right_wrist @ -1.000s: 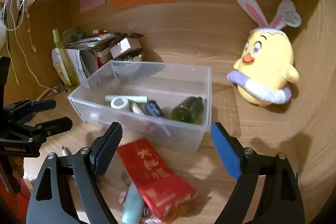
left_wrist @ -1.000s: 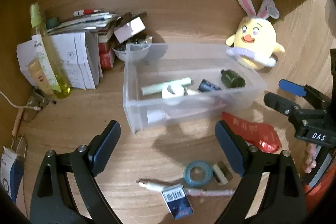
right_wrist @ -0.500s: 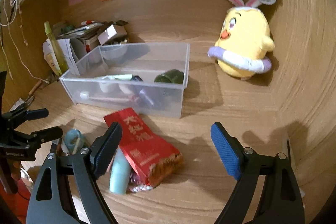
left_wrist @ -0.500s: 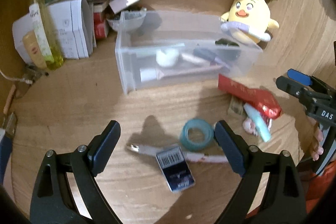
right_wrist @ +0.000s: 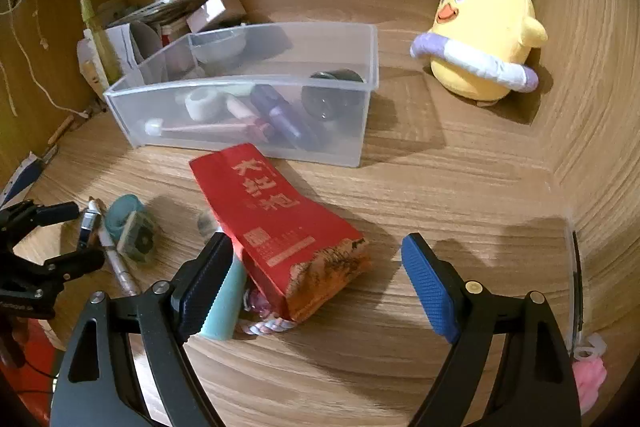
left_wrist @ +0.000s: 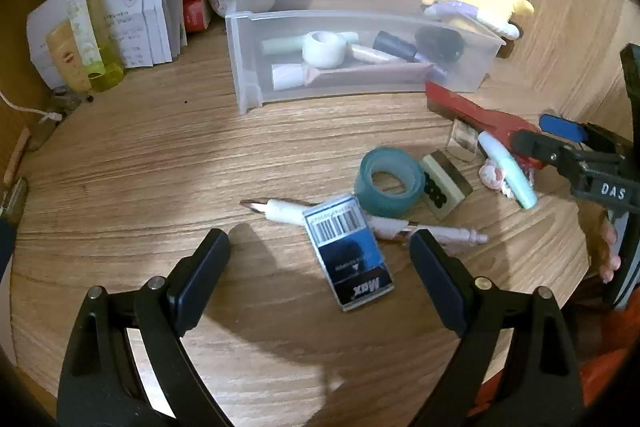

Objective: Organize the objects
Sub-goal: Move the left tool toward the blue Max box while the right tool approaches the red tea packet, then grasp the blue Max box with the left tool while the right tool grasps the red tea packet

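Loose items still out on the table: blue staple box (left_wrist: pixel 352 251) lying over a pen (left_wrist: pixel 280 211), teal tape roll (left_wrist: pixel 389 183) touching it, red packet (right_wrist: pixel 280 223) in front of the clear bin (left_wrist: pixel 256 83), which stands toward the table's back edge. Left gripper (left_wrist: pixel 320 263) fingers spread, empty, over the staple box; right gripper (right_wrist: pixel 316 279) fingers spread, empty, around the packet's torn end. Looks like pre-grasp step: next, lower, close, carry to bin.

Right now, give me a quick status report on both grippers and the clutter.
Left gripper open over blue staple box. Right gripper open at red packet. Clear bin part filled. Pen pinned beneath box and teal tape roll.
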Demonstrator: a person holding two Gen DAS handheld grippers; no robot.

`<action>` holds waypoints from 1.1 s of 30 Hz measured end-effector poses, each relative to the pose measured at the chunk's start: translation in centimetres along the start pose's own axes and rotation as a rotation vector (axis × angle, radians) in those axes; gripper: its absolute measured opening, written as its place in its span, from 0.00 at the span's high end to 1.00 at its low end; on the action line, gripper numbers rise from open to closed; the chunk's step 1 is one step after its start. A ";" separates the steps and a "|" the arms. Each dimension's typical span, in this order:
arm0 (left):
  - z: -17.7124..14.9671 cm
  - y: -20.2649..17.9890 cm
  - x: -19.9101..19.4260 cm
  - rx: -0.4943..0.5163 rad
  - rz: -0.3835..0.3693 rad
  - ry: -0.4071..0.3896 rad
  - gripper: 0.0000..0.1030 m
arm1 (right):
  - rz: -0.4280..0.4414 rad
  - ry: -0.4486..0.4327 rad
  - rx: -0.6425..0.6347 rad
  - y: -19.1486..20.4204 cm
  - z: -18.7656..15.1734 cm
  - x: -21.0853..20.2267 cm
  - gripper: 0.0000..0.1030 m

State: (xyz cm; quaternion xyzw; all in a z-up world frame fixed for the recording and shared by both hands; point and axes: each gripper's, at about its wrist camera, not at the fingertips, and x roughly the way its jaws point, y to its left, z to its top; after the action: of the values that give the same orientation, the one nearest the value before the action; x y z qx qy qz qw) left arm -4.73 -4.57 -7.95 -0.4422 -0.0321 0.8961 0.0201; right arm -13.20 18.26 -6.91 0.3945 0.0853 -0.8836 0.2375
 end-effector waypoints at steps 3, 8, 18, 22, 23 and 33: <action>-0.2 0.2 -0.2 0.005 0.005 -0.006 0.14 | 0.007 0.012 0.007 -0.3 0.1 0.4 0.18; -0.4 1.2 -0.8 -0.022 0.003 -0.024 0.29 | 0.013 0.030 0.004 -0.6 0.5 1.1 0.18; 0.1 1.0 -0.7 -0.030 -0.044 -0.034 0.73 | 0.052 0.042 -0.025 -0.6 1.2 1.9 0.19; 0.2 0.9 -0.7 -0.034 -0.048 -0.035 0.74 | 0.074 0.033 -0.018 -0.9 1.1 1.6 0.24; 0.2 1.0 -0.7 -0.039 -0.051 -0.035 0.74 | 0.069 0.027 -0.021 -0.9 1.1 1.5 0.33; 1.0 1.3 -2.2 -0.067 -0.062 -0.085 0.74 | 0.088 0.009 -0.009 -0.9 0.6 0.1 0.42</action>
State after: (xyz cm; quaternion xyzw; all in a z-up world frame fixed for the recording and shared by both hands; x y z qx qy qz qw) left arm -4.25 -6.08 -5.70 -0.4030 -0.0768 0.9114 0.0315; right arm -14.12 18.75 -6.60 0.4008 0.0726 -0.8701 0.2776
